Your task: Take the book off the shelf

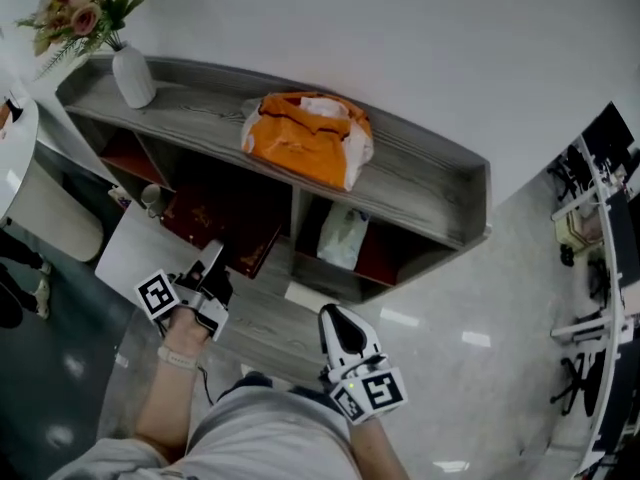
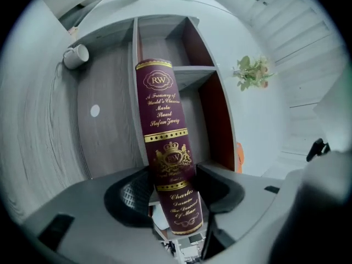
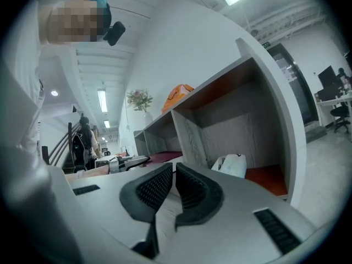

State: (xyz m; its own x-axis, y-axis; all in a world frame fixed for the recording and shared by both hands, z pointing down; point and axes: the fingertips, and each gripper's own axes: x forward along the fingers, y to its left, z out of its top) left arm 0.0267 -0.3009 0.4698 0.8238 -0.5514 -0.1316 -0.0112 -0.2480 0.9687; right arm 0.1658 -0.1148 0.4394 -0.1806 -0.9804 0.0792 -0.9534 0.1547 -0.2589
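Observation:
A dark red book point(image 2: 165, 142) with gold print on its spine runs between the jaws of my left gripper point(image 2: 173, 194), and both ribbed pads point(image 2: 133, 196) sit against its sides. In the head view the book point(image 1: 225, 223) lies at the mouth of the grey shelf's point(image 1: 420, 183) middle compartment, with the left gripper point(image 1: 212, 258) at its near edge. My right gripper point(image 1: 336, 318) is held low in front of the shelf, jaws together with nothing between them; its own view shows the right gripper point(image 3: 174, 172) pointing along the shelf front.
On the shelf top stand a white vase with flowers point(image 1: 132, 76) and an orange bag point(image 1: 305, 138). A white plastic bag point(image 1: 343, 236) lies in the right compartment, a mug point(image 2: 76, 55) in the left one. Desks and chairs point(image 1: 600, 228) stand at the far right.

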